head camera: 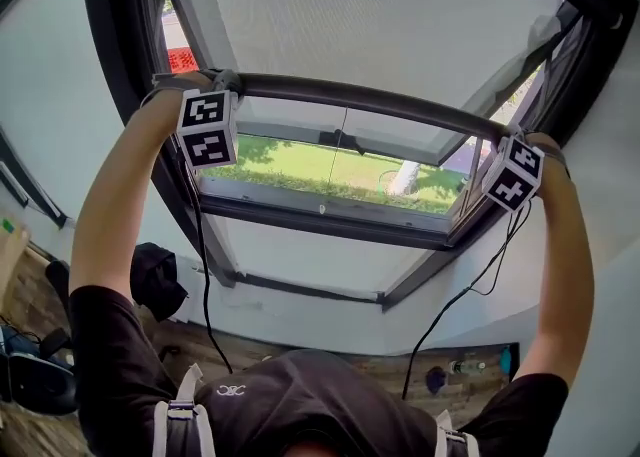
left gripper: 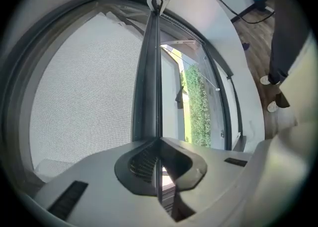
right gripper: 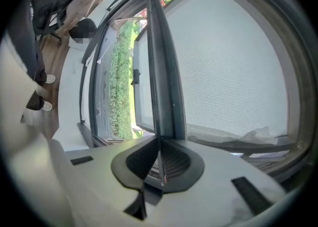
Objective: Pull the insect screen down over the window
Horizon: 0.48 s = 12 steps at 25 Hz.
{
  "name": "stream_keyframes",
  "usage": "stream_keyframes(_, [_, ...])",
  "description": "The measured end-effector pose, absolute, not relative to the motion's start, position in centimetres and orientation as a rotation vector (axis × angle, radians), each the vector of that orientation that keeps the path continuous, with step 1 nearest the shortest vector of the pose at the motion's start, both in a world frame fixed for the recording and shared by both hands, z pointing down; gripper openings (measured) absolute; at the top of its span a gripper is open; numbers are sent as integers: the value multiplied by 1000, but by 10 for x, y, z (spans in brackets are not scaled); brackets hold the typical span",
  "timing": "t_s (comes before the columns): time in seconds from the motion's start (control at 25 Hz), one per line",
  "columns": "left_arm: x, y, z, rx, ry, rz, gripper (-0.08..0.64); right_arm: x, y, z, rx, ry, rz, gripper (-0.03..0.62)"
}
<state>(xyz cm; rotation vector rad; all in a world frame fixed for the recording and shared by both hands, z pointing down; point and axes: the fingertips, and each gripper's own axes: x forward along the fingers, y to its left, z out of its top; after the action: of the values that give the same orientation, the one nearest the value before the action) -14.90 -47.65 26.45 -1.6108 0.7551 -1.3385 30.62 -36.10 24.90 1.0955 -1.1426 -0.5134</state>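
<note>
The left gripper (left gripper: 159,141) and the right gripper (right gripper: 160,146) are both closed almost fully, each pinching a thin edge of the bar (head camera: 370,98) at one of its ends. The screen (head camera: 380,15) covers the far, upper part of the window (head camera: 330,215). The bar lies across the middle, and below it the opening is not covered and shows grass (head camera: 300,163). The grip is narrow, so I think a strong pull could make the bar slip out of the jaws, and then the screen may spring back. If one hand pulls faster than the other, the bar may tilt and jam in the side rails. The catch at the bottom is not visible, the rails are hard to make out, and how deep the pads hold the edge is unclear.
</note>
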Motion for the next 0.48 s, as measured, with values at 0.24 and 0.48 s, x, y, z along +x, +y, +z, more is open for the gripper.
stream_keyframes(0.24, [-149,-475,345,-1682,695,-1400,25,306,-359,329,1015,-1186,-419,26])
stream_keyframes(0.48, [-150,-478,412,-1757,638,-1468,25,308,-365,395,956,-1203,-354,26])
